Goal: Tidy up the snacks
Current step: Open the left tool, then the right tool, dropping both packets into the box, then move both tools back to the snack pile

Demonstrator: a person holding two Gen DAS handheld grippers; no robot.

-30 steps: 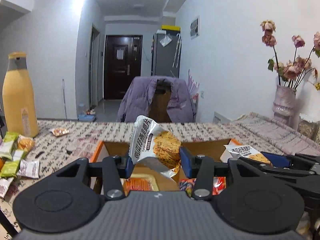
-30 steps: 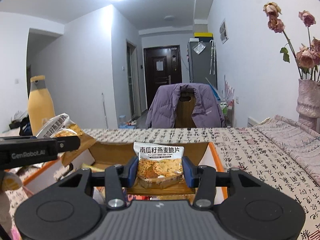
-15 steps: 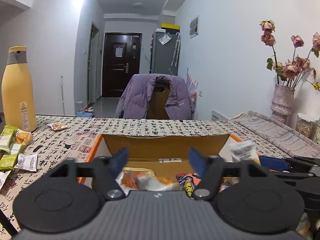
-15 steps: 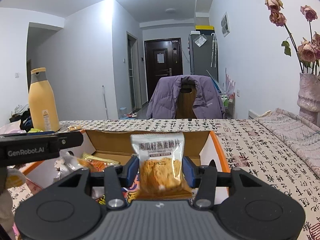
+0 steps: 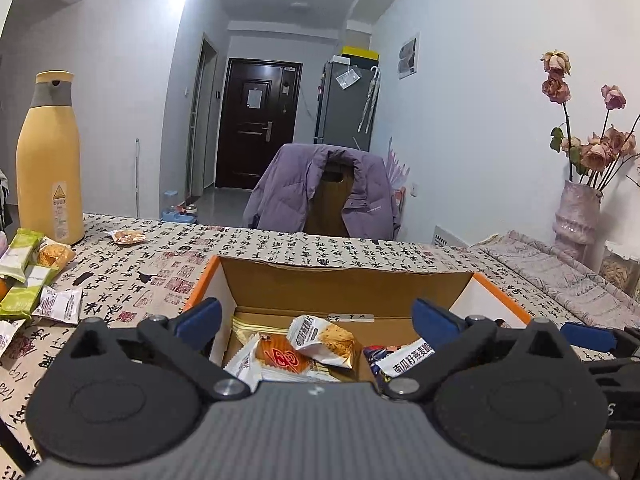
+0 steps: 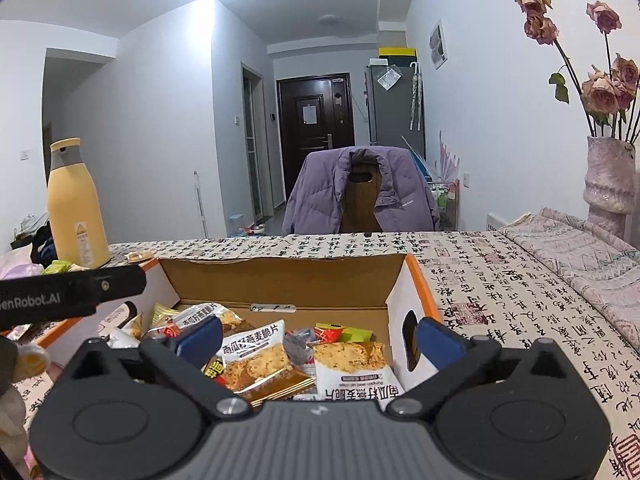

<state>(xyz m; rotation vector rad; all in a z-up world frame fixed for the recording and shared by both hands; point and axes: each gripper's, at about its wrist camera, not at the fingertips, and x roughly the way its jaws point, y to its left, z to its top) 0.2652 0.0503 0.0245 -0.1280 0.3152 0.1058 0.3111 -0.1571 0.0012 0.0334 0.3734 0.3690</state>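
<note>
while both hover over the box:
left tongs: spread wide, empty
right tongs: spread wide, empty
snacks: piled inside box
table: possibly five loose packets at left

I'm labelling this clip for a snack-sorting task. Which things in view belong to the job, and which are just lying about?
Part of the job:
- cardboard box, open, with packets inside
- oat crisp packet lying in the box
- loose snack packets on the tablecloth
- left tool and right tool, both open and empty

Just lying about:
- yellow bottle
- vase of dried roses
- purple jacket on the chair
</note>
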